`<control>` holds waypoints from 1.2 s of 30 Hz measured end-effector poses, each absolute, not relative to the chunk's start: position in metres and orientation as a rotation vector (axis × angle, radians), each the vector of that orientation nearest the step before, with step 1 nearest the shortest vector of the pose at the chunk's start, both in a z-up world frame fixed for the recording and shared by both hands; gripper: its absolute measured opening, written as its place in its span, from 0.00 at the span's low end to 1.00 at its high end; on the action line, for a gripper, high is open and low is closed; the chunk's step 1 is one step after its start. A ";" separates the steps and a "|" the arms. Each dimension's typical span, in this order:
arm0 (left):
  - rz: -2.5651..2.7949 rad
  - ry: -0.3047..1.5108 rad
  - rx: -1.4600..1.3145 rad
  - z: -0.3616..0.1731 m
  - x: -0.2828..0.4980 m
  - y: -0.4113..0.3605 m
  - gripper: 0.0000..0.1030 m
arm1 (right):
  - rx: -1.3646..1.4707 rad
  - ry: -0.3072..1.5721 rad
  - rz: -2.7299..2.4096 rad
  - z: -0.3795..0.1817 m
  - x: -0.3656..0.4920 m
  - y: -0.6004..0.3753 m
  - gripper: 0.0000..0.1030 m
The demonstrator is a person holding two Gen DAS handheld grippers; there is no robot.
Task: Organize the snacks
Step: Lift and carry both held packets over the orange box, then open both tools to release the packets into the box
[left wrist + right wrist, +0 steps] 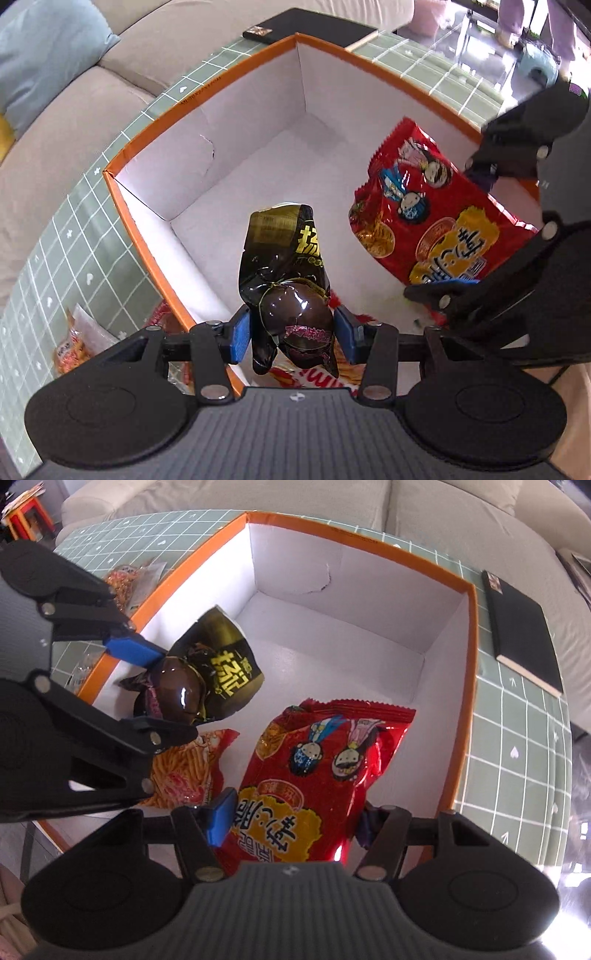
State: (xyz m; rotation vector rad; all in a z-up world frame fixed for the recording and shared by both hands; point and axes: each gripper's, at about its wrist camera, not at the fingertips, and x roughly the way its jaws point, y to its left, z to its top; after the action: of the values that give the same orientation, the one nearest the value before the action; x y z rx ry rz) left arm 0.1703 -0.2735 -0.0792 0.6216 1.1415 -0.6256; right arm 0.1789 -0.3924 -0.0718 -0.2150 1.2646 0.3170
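Observation:
An open orange box (251, 96) (369, 602) with a white inside stands on the table. My left gripper (293, 332) (155, 690) hangs over the box's near-left part, shut on a black and gold snack pack (291, 321) (207, 675) with a round brown bulge. My right gripper (295, 823) (461, 229) is shut on the lower end of a large red snack bag (325, 768) (424, 221) with cartoon figures, held inside the box; its right pad is hidden behind the bag. An orange bag of stick snacks (184, 771) (317, 378) lies on the box floor.
Another small snack bag (74, 343) (129, 579) lies on the green checked tablecloth (55, 258) (517, 757) outside the box's left wall. A black notebook (310, 29) (524, 631) lies beyond the box. A beige sofa (55, 147) runs along the table's far side.

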 end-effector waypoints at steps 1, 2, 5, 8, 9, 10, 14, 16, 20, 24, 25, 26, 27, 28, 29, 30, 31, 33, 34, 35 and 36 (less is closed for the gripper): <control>-0.633 1.145 0.616 -0.080 0.170 -0.273 0.52 | -0.221 1.261 0.320 -0.072 0.178 -0.392 0.59; -0.634 1.148 0.616 -0.080 0.169 -0.273 0.52 | -0.225 1.258 0.325 -0.072 0.178 -0.392 0.59; -0.634 1.141 0.618 -0.079 0.168 -0.272 0.52 | -0.232 1.251 0.336 -0.072 0.178 -0.394 0.59; -0.640 1.132 0.613 -0.078 0.169 -0.272 0.54 | -0.243 1.255 0.338 -0.072 0.177 -0.393 0.59; -0.642 1.132 0.606 -0.077 0.168 -0.271 0.56 | -0.253 1.257 0.336 -0.073 0.177 -0.392 0.59; -0.643 1.132 0.597 -0.075 0.167 -0.271 0.59 | -0.266 1.259 0.334 -0.071 0.170 -0.388 0.59; -0.649 1.113 0.580 -0.067 0.167 -0.266 0.60 | -0.291 1.268 0.333 -0.073 0.170 -0.386 0.60; -0.652 1.100 0.569 -0.062 0.167 -0.265 0.62 | -0.287 1.273 0.334 -0.073 0.170 -0.385 0.60; -0.660 1.084 0.555 -0.050 0.164 -0.261 0.65 | -0.299 1.284 0.327 -0.075 0.172 -0.381 0.60; -0.644 1.089 0.561 -0.042 0.161 -0.260 0.65 | -0.311 1.306 0.319 -0.081 0.179 -0.375 0.60; -0.638 1.093 0.564 -0.041 0.159 -0.259 0.65 | -0.317 1.311 0.316 -0.082 0.181 -0.374 0.60; -0.633 1.097 0.565 -0.039 0.158 -0.259 0.65 | -0.322 1.318 0.314 -0.084 0.182 -0.373 0.60; -0.630 1.101 0.562 -0.039 0.159 -0.258 0.65 | -0.326 1.323 0.311 -0.085 0.184 -0.372 0.60; -0.632 1.103 0.556 -0.037 0.158 -0.257 0.65 | -0.329 1.329 0.306 -0.086 0.185 -0.371 0.60; -0.634 1.103 0.550 -0.036 0.157 -0.255 0.65 | -0.332 1.332 0.302 -0.086 0.186 -0.370 0.61; -0.629 1.105 0.547 -0.034 0.157 -0.254 0.65 | -0.333 1.335 0.298 -0.087 0.188 -0.369 0.61; -0.621 1.106 0.545 -0.033 0.157 -0.253 0.65 | -0.334 1.338 0.293 -0.087 0.189 -0.368 0.62; -0.621 1.100 0.531 -0.028 0.155 -0.249 0.65 | -0.334 1.342 0.286 -0.087 0.190 -0.366 0.63; -0.626 1.098 0.524 -0.026 0.154 -0.247 0.65 | -0.334 1.342 0.282 -0.088 0.189 -0.366 0.65; -0.628 1.097 0.519 -0.024 0.153 -0.245 0.65 | -0.336 1.340 0.279 -0.088 0.189 -0.365 0.68; -0.627 1.096 0.517 -0.022 0.152 -0.243 0.66 | -0.338 1.340 0.276 -0.088 0.189 -0.364 0.69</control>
State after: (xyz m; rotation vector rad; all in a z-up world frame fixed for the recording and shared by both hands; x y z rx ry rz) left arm 0.1519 -0.2433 -0.0219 0.5170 1.0964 -0.6271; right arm 0.1891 -0.3640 -0.0878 -0.3379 1.3396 0.2759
